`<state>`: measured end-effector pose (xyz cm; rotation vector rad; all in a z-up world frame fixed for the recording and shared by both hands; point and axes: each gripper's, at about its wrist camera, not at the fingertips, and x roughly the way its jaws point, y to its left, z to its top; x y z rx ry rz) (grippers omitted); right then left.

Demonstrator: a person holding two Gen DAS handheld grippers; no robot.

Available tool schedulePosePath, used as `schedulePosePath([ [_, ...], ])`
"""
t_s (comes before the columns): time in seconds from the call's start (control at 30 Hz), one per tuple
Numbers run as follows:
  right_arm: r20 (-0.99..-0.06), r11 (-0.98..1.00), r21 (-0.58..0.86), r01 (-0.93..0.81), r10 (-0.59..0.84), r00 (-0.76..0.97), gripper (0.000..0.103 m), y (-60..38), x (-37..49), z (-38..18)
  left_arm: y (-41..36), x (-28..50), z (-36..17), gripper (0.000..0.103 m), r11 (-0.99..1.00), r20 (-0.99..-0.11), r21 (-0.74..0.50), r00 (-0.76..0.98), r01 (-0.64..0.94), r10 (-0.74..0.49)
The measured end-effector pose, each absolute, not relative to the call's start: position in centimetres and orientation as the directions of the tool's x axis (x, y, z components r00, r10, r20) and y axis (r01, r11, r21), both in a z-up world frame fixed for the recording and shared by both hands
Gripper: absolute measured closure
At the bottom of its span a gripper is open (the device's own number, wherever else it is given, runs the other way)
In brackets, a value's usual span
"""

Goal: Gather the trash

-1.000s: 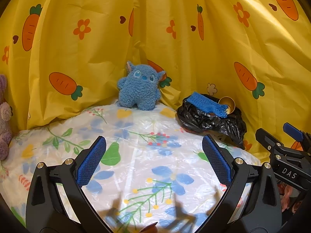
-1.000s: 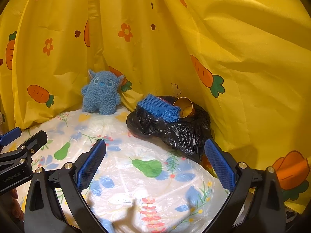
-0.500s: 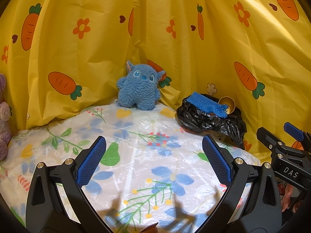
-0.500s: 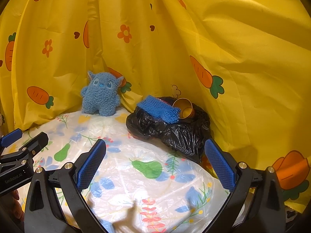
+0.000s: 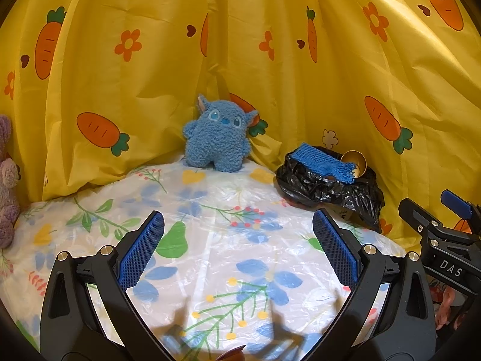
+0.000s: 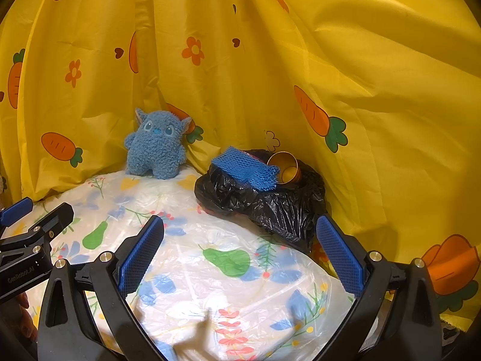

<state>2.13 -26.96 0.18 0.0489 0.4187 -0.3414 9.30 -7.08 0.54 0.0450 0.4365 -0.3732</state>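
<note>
- The left gripper hangs over the flowered plastic tablecloth with its jaws spread wide and nothing between its 2 blue pads.
- The right gripper is the same: jaws wide apart, empty, above the near right part of the cloth.
- The black trash bag sits at the far right edge of the table, against the yellow carrot-print curtain.
- 2 things rest at the bag's mouth: a blue mesh piece draped over the top, and a gold cup lying on its side just beside it, touching the mesh.
- I see no loose trash on the cloth, so collecting looks mostly done; what remains is likely pushing those 2 items in or closing the bag.
- Risk 1: the cup lies tilted on the rim of crumpled plastic, so a nudge to the bag could roll it off toward the curtain or over the table edge.
- Risk 2: the mesh is only draped, so a grip on the bag's edge could drag it out.
- Risk 3: thin bag film may slip or tear between the pads if pinched at 1 thin fold.
- Risk 4: the blue plush toy stands near the bag's left side; a wide reach could knock it over.
- Risk 5: both grippers are close together, so reaching at once could make them collide.
</note>
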Motion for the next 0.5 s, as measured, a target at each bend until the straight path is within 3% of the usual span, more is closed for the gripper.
schedulePosePath([
  [0.5,-0.409,0.941,-0.022,0.338,-0.317,0.856,0.006,-26.86,2.36,0.09,-7.01,9.6,0.4,0.005,0.933,-0.422,-0.034,0.841,0.357,-0.337],
])
